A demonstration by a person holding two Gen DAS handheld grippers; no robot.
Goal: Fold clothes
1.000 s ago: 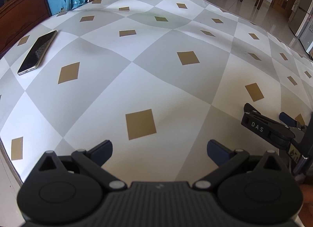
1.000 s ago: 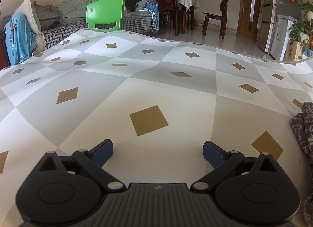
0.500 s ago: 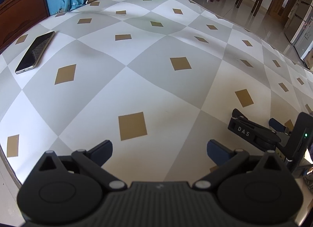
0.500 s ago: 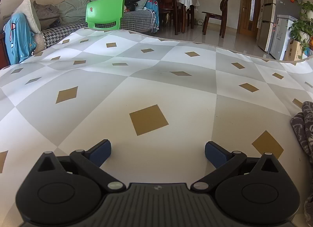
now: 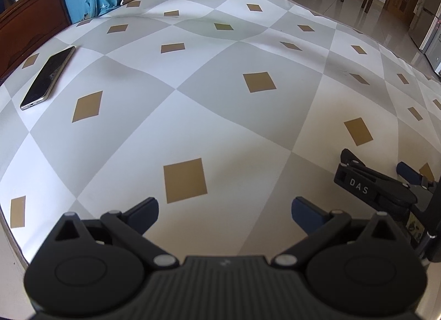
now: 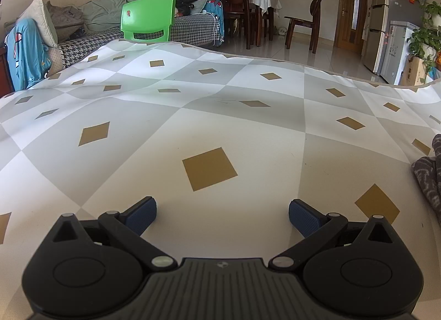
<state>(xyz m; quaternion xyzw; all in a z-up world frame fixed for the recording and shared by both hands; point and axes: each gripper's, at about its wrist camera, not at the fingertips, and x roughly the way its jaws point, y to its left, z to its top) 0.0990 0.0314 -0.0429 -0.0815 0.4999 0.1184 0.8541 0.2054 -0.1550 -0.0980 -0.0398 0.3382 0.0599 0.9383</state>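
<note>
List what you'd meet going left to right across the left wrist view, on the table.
Smartphone near the left edge → left tongs, open over the bare tablecloth → right tongs, open, at the right edge.

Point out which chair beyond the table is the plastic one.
The bright green chair just past the table's far edge, by the houndstooth sofa. The other chairs, further back, are dark wood.
</note>
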